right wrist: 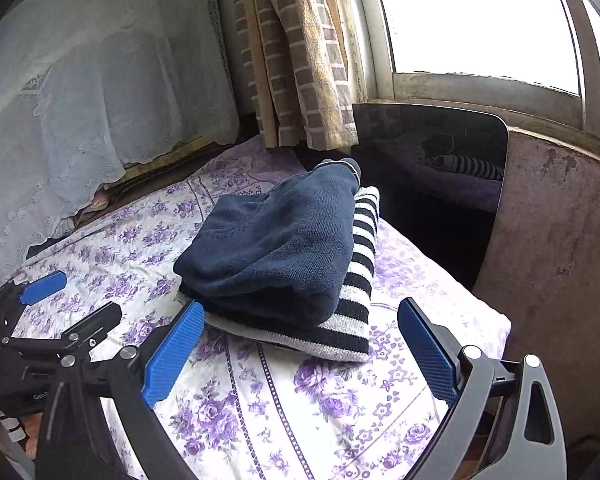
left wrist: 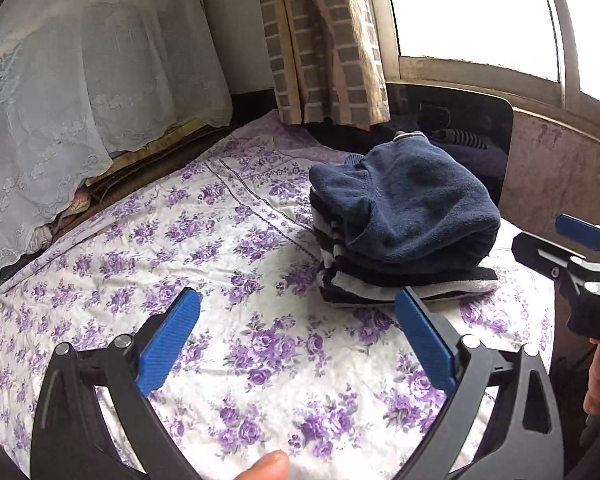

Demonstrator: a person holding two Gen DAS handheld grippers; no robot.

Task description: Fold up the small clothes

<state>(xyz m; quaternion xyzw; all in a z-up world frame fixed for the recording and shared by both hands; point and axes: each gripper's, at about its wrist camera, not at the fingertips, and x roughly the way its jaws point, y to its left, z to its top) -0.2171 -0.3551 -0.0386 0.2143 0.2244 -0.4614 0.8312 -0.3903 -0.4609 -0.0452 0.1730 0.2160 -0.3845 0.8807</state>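
Note:
A folded navy blue sweater (left wrist: 412, 208) lies on top of a folded black-and-white striped garment (left wrist: 380, 284) on the floral bed sheet (left wrist: 228, 248). In the right wrist view the navy sweater (right wrist: 276, 248) covers most of the striped garment (right wrist: 360, 280). My left gripper (left wrist: 298, 300) is open and empty, just in front and left of the stack. My right gripper (right wrist: 300, 312) is open and empty, its jaws either side of the stack's near edge. The right gripper shows at the right edge of the left wrist view (left wrist: 572, 248); the left gripper shows at the left of the right wrist view (right wrist: 72, 300).
A white lace cover (left wrist: 60, 112) hangs over piled things at the left. A checked curtain (left wrist: 324, 40) hangs behind the bed. A dark glossy board (right wrist: 440, 168) leans on the wall under the window (left wrist: 472, 8). The bed's edge runs along the right (right wrist: 500, 328).

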